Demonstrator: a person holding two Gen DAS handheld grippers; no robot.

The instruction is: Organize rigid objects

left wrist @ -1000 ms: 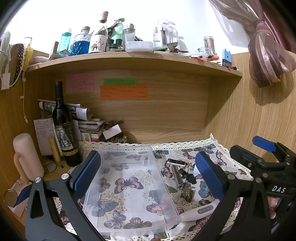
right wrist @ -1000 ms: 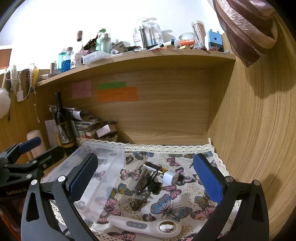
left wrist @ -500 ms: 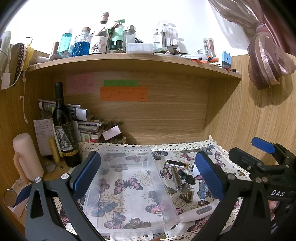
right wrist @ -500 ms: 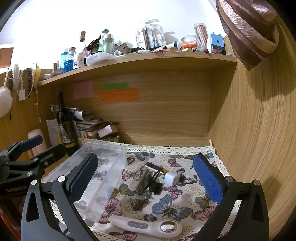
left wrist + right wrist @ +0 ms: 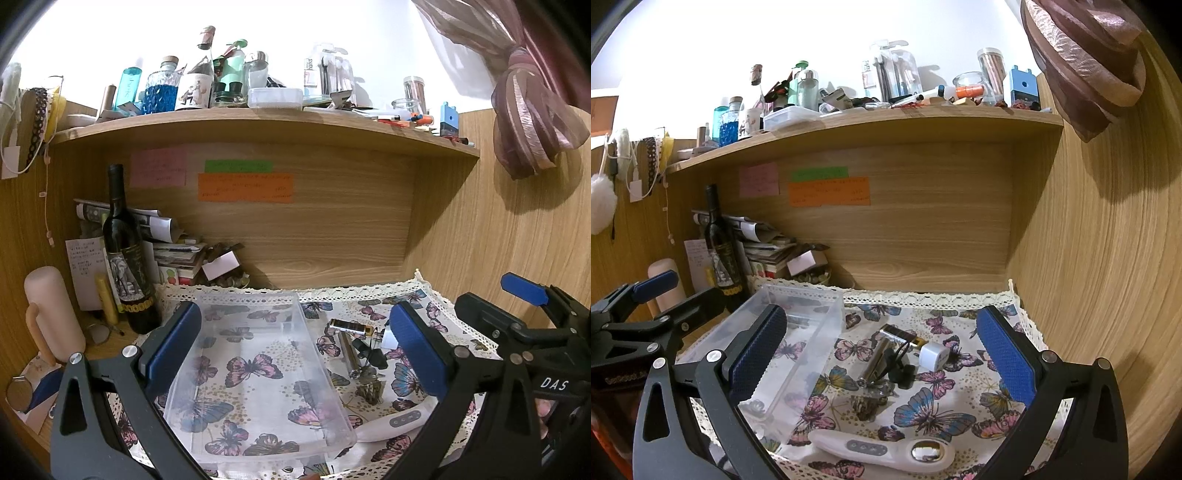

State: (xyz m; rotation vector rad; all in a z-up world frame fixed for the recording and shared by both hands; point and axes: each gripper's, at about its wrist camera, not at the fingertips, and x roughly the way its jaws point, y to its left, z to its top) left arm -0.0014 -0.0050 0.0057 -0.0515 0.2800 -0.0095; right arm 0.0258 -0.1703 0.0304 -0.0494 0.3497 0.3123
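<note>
Butterfly cloth (image 5: 934,413) in wooden alcove, left gripper (image 5: 295,350) over clear bin (image 5: 258,369), right gripper (image 5: 882,354) above clutter, fingers spread, empty

Desk surface: wooden desk (image 5: 92,354) in an alcove, mostly covered by a butterfly-print cloth (image 5: 934,410) with a lace edge.
On the cloth, left: clear plastic bin (image 5: 258,373).
On the cloth, right: battery (image 5: 899,334), white charger cube (image 5: 932,356), metal cylinder (image 5: 873,360), white handheld device (image 5: 882,450).
On bare wood, left: wine bottle (image 5: 125,258), pale pink cylinder (image 5: 51,314).
</note>
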